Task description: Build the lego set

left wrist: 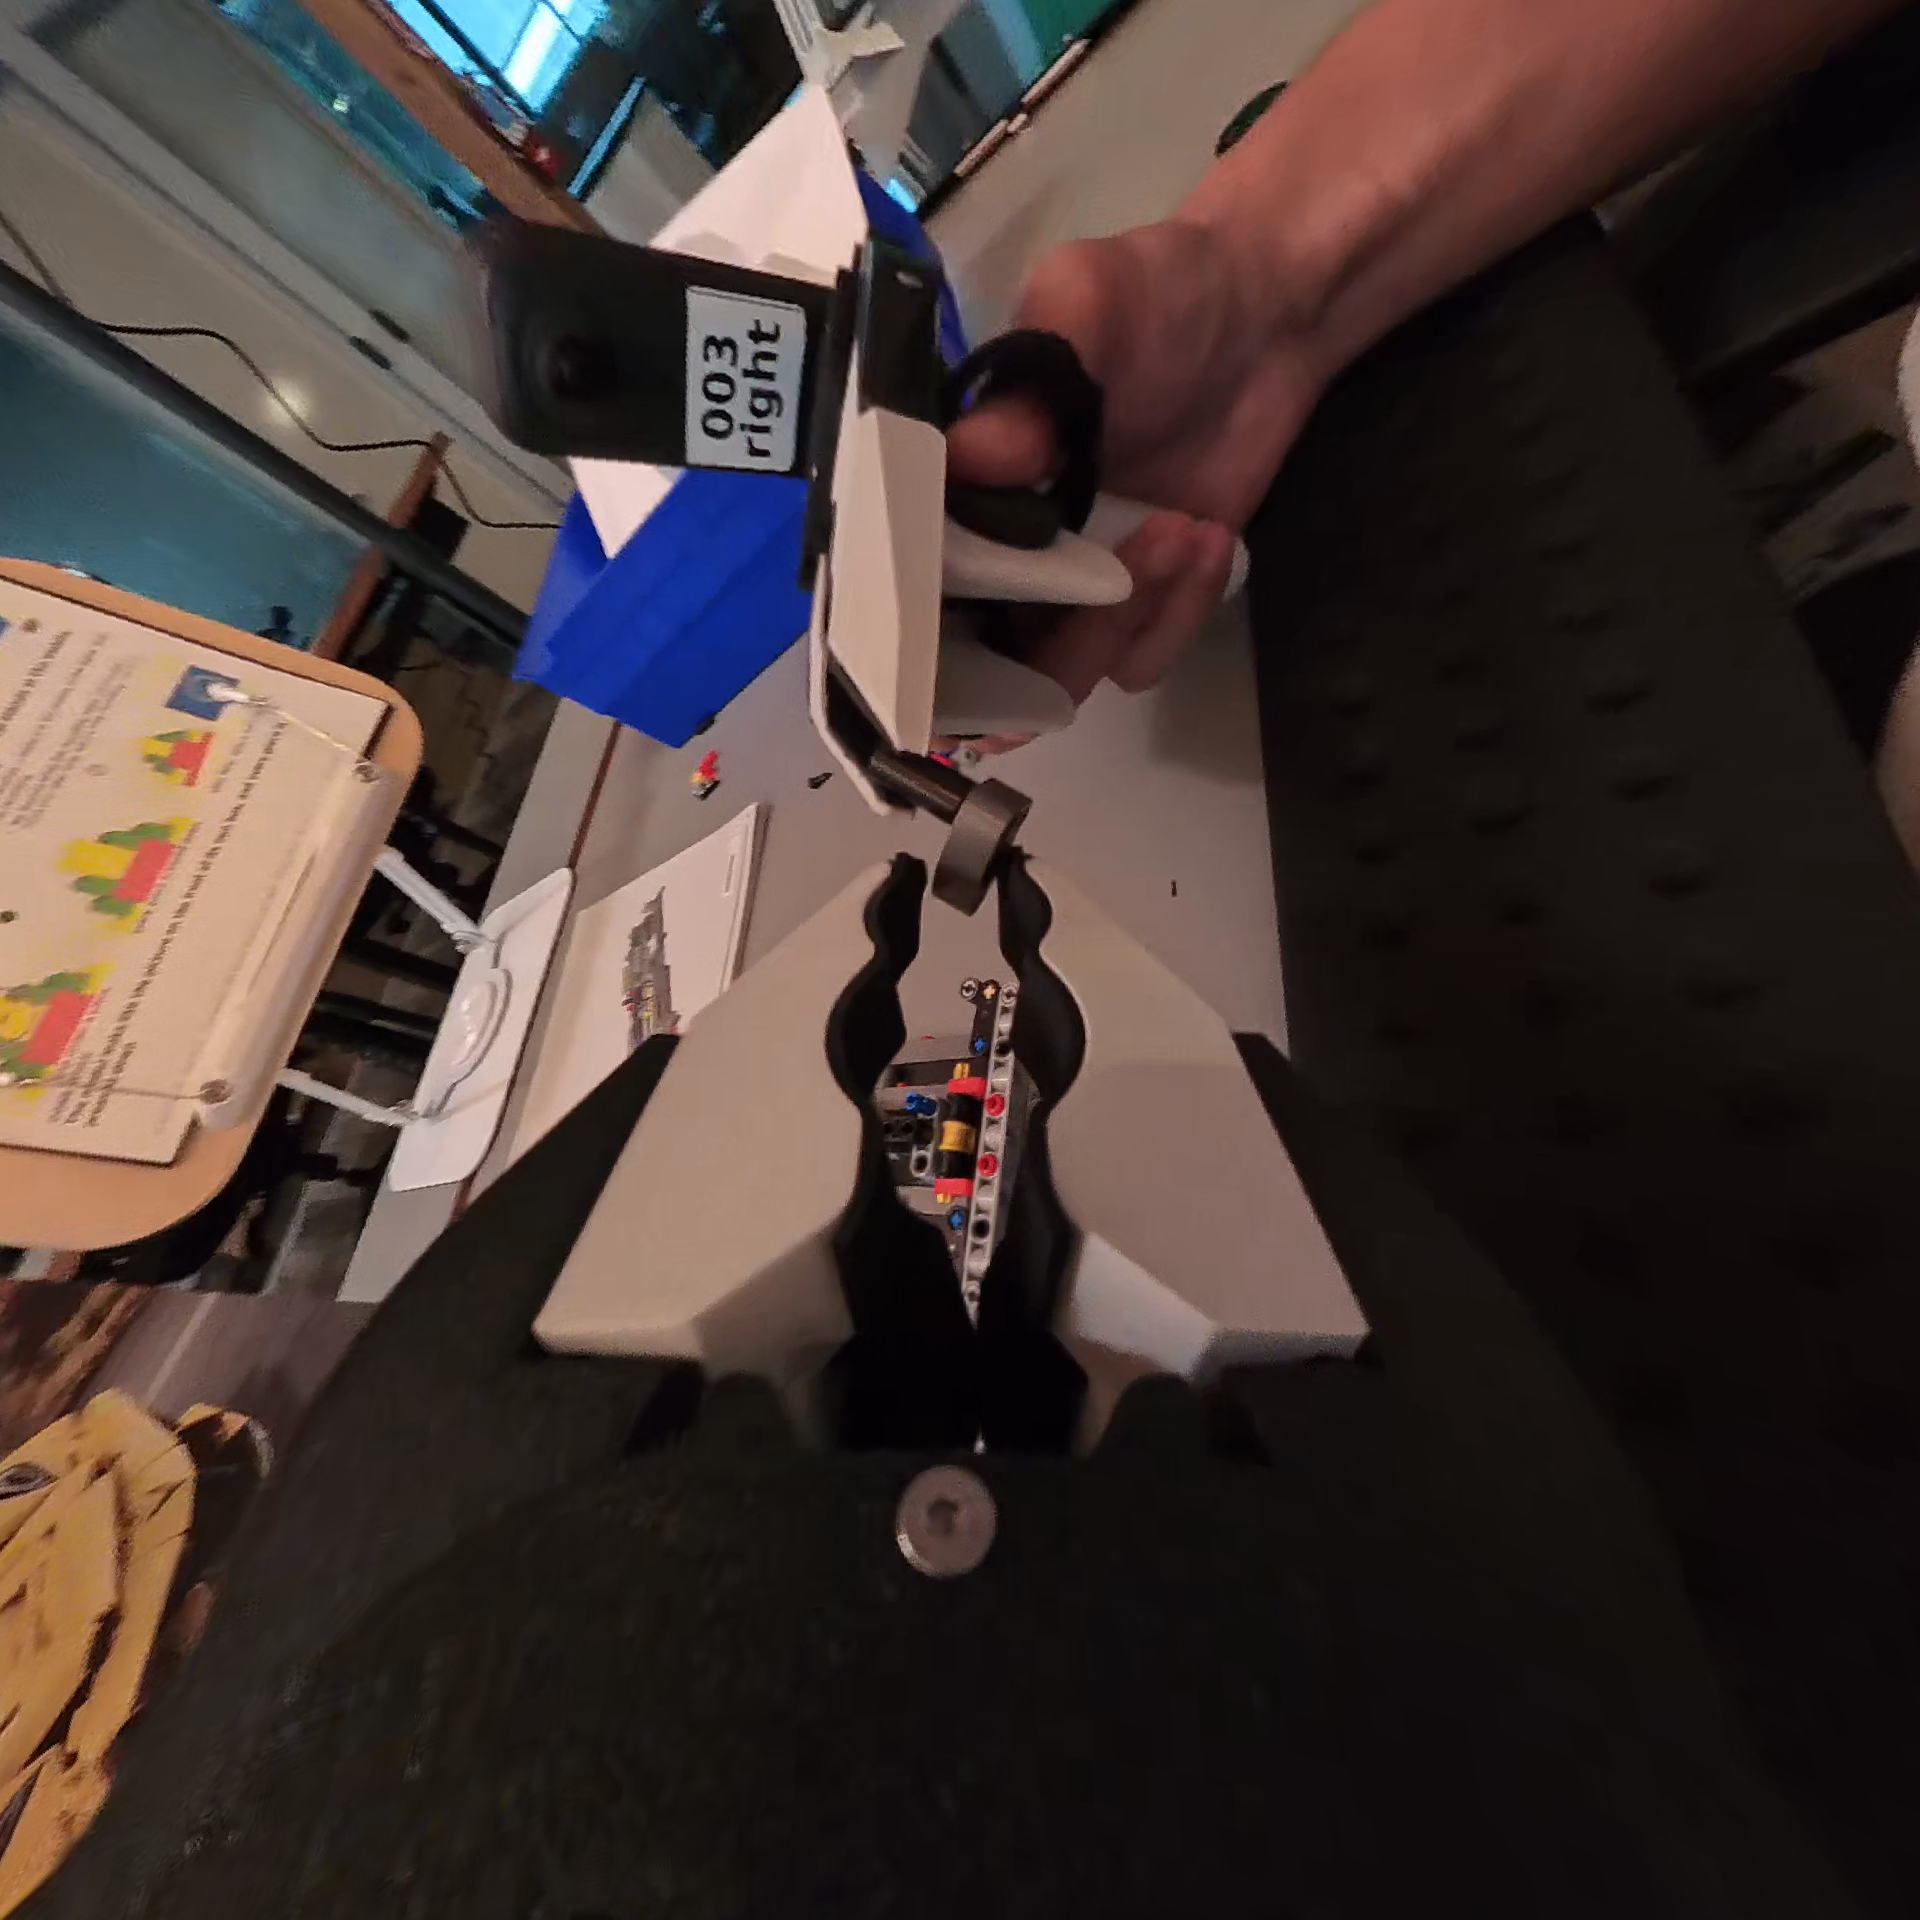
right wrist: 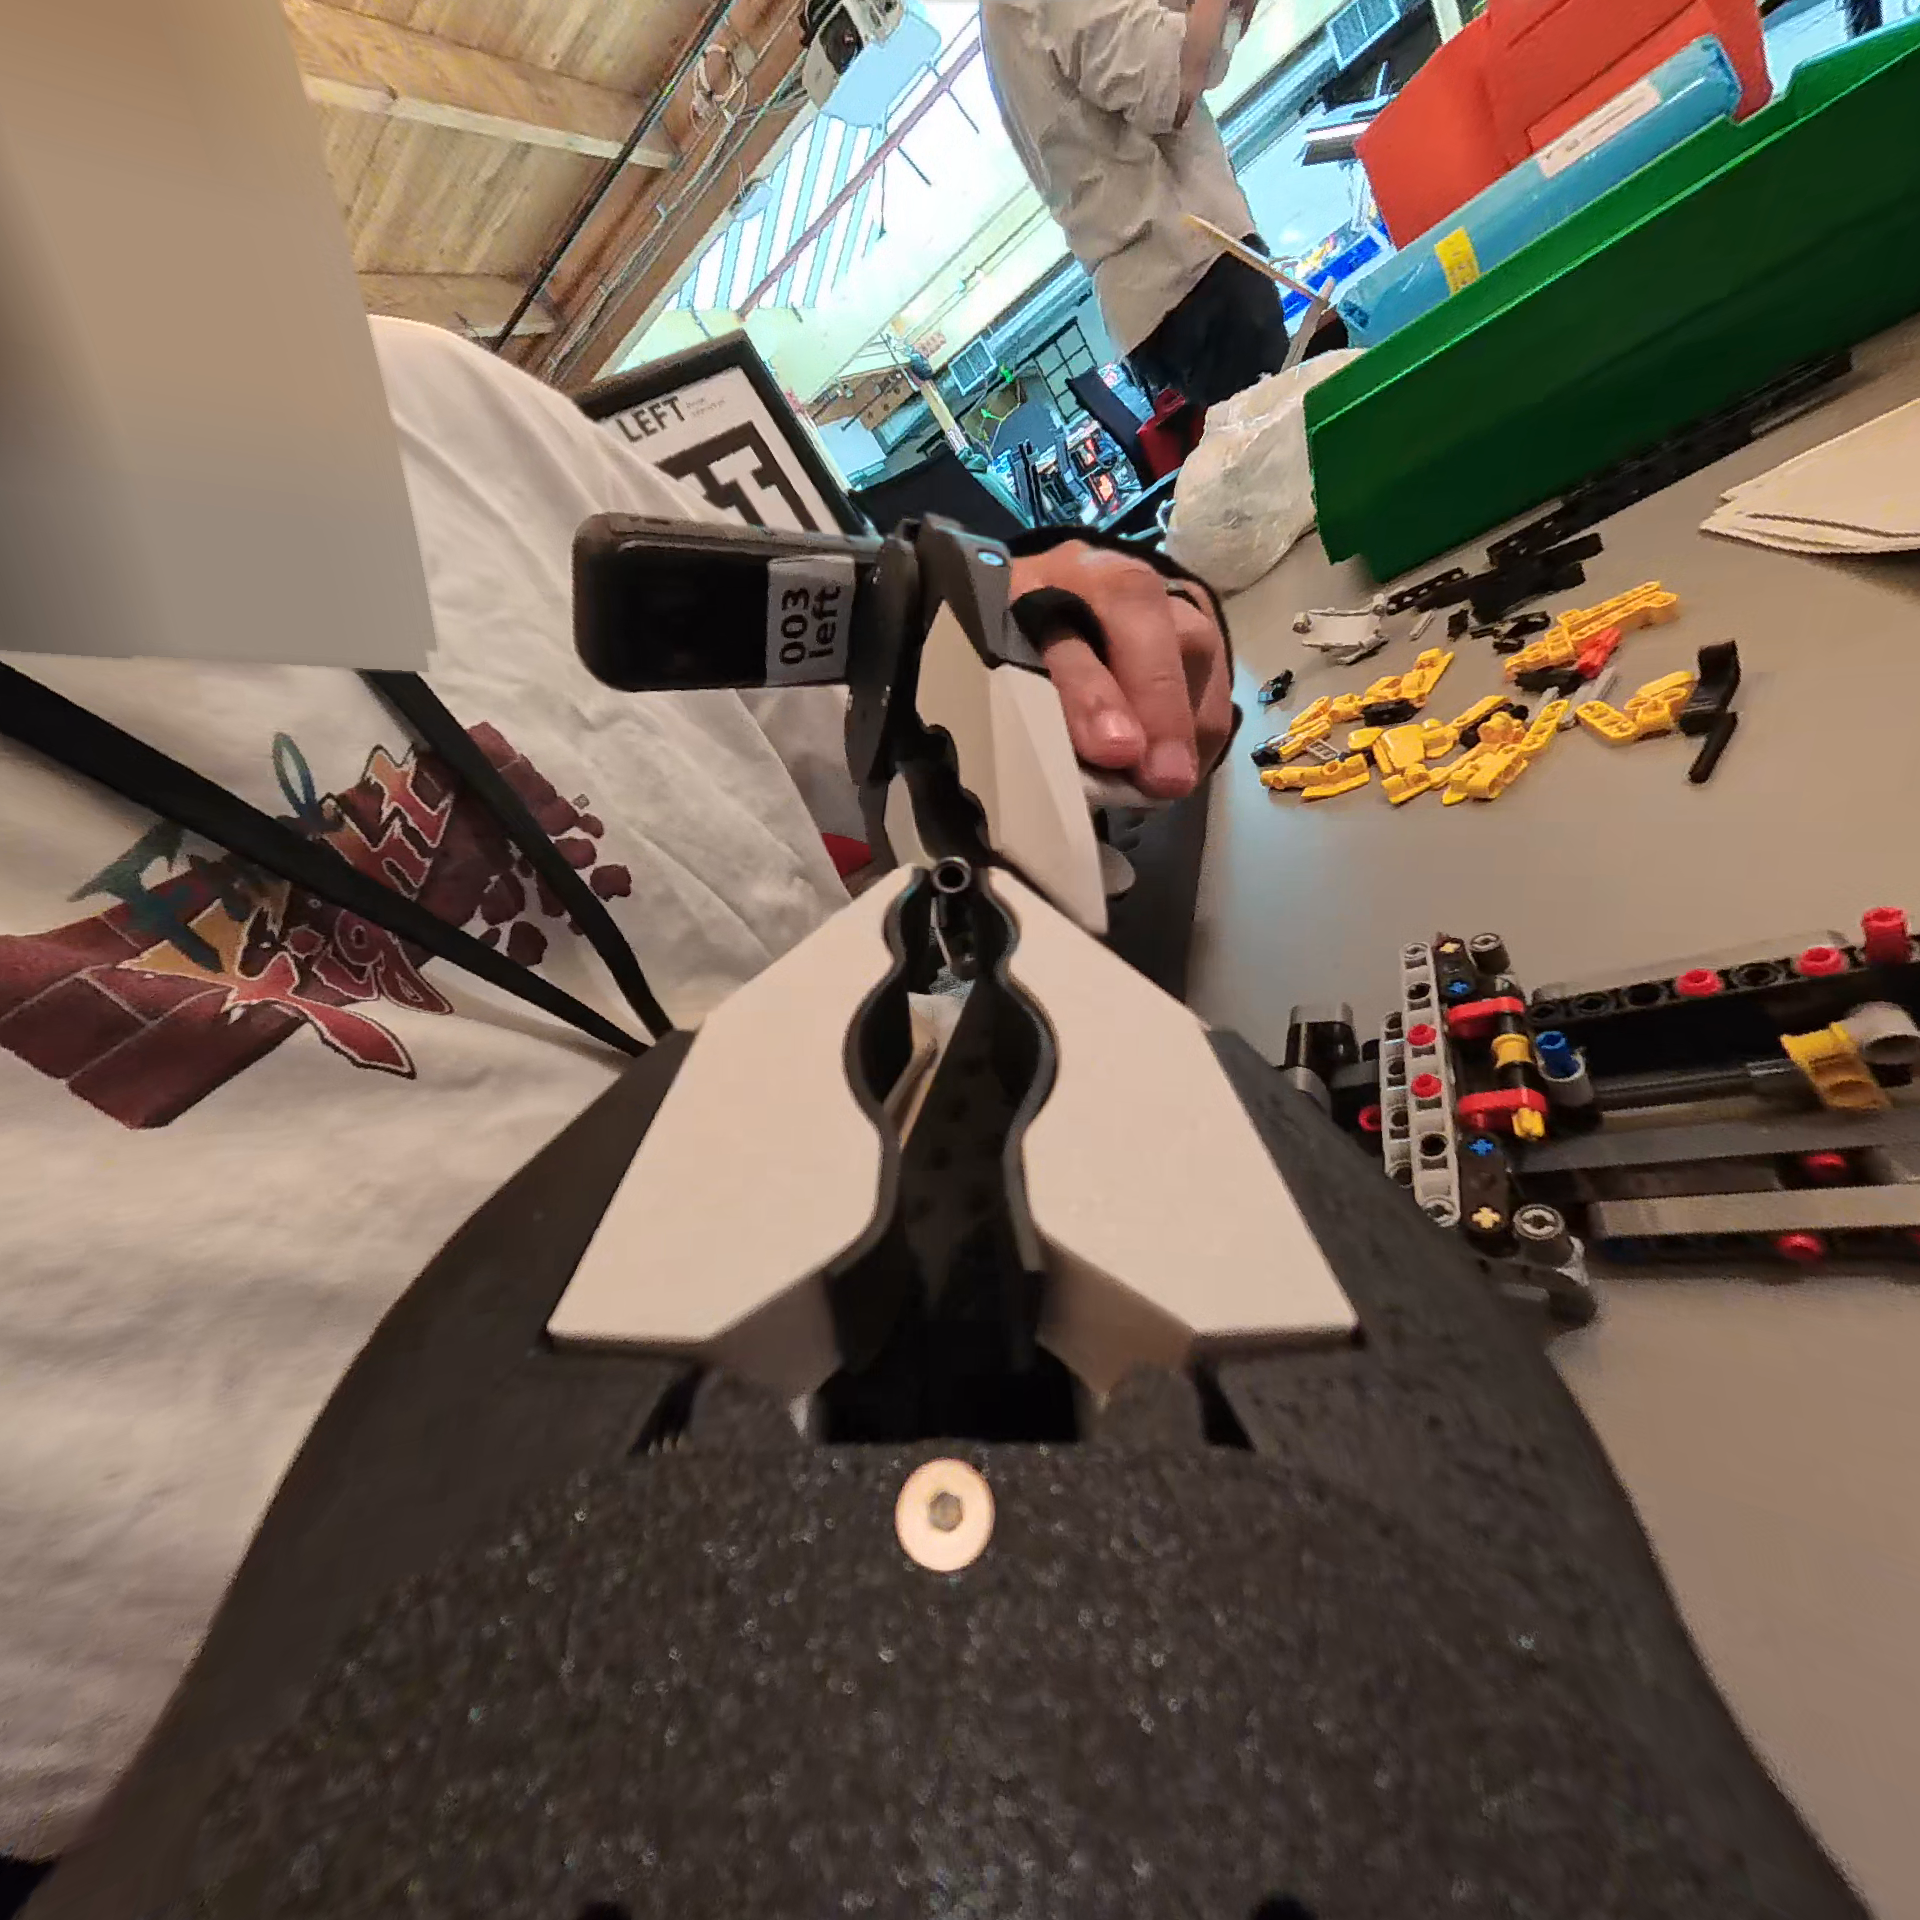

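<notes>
My left gripper [left wrist: 958,868] fills the left wrist view, its tips closed on either side of a grey round piece [left wrist: 979,844]. That piece sits on a dark axle [left wrist: 916,787] held by my right gripper [left wrist: 881,771], which comes in from above in a person's hand. In the right wrist view my right gripper [right wrist: 951,883] is shut on the axle [right wrist: 951,876], seen end-on, and the left gripper [right wrist: 948,847] meets it tip to tip. The half-built lego frame [right wrist: 1621,1101], black and grey with red pins, lies on the table to the right and shows between my left fingers [left wrist: 961,1132].
Loose yellow and black pieces [right wrist: 1455,727] lie beyond the frame, with a green bin [right wrist: 1610,364] and plastic bag [right wrist: 1236,488] behind. A blue bin [left wrist: 665,613], an instruction booklet [left wrist: 665,935] and a sheet on a stand [left wrist: 156,883] are left. A person [right wrist: 1143,156] stands farther off. Left and right tips are no more than a few centimetres apart.
</notes>
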Demonstrator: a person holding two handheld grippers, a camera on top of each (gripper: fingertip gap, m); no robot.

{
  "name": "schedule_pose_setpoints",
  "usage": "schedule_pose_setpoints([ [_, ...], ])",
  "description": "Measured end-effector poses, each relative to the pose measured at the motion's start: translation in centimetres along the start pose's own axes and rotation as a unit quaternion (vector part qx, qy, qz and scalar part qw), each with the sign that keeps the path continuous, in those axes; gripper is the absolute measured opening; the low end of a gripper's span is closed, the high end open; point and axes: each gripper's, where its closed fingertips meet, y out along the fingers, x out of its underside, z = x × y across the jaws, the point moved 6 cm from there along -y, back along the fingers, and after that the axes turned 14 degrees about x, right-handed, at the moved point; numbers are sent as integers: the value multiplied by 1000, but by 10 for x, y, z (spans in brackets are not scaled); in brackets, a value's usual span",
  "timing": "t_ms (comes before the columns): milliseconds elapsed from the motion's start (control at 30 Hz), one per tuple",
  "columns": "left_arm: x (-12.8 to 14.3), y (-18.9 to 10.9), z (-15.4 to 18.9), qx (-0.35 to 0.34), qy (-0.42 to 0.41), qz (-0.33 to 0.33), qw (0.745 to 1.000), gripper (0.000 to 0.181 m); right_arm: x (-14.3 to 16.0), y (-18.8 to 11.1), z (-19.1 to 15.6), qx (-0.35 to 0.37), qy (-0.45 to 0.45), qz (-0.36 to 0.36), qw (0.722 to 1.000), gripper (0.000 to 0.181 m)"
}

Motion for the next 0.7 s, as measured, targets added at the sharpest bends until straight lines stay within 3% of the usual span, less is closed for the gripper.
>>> schedule_pose_setpoints([
  [167,3,2,3,-64,38,-37,997,8,-2,1,6,12,12,-4,1000,7],
  [267,16,4,-7,-141,33,-109,983,8,-6,0,20,96,-3,13,995,10],
  [333,22,1,-16,-189,14,-134,973,8,-6,3,29,172,-1,26,985,29],
  [400,23,-2,-24,-225,-17,-136,965,8,-7,11,26,196,11,67,978,35],
  [500,23,-4,-29,-258,-51,-141,954,8,-13,21,18,238,18,155,959,26],
  [700,16,-6,-31,-291,-72,-143,943,8,-16,30,16,302,-22,189,934,17],
])
